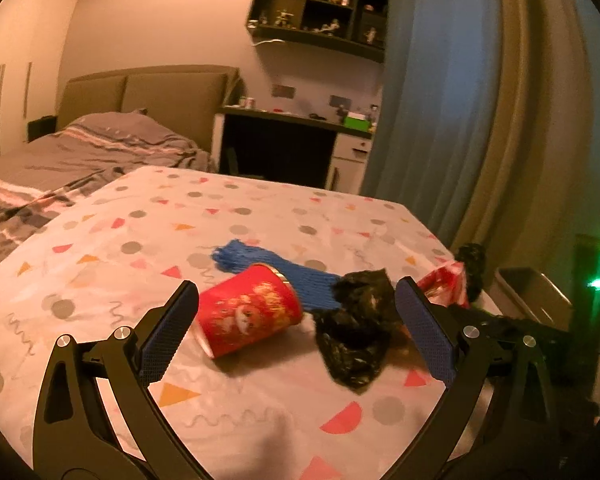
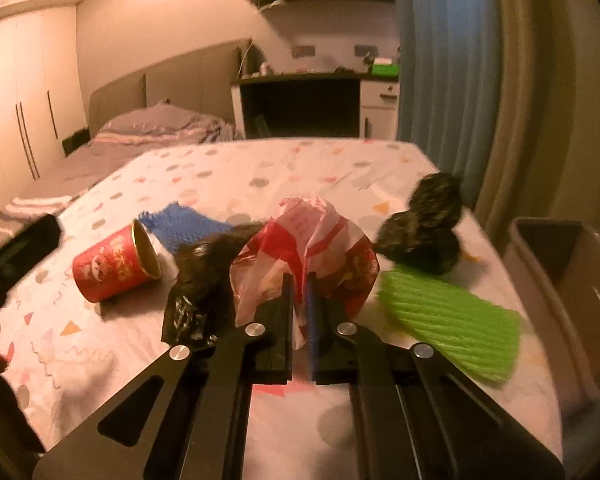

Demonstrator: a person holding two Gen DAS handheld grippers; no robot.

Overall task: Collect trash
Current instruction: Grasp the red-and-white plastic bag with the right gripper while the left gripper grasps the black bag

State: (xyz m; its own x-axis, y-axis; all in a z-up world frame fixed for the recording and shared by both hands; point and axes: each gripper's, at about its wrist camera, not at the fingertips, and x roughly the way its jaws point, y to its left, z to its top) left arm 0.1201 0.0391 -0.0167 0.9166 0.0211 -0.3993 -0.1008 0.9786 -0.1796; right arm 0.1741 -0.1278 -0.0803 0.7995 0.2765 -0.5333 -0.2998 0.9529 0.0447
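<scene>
Trash litters the patterned surface [image 2: 204, 176]: my right tool [image 2: 299, 300] is clamped on a crumpled red-and-white plastic bag [image 2: 320, 240]; my left tool [image 1: 296, 312], fingers apart, hovers near a toppled red cup [image 1: 248, 312].

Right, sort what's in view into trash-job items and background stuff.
For the job:
red paper cup
red-and-white plastic bag, shut in the right tool
black bag
second black bag
blue mesh sleeve
green mesh sleeve
bin
left tool, open

Lying about:
bed
desk
wall shelf
curtain
</scene>
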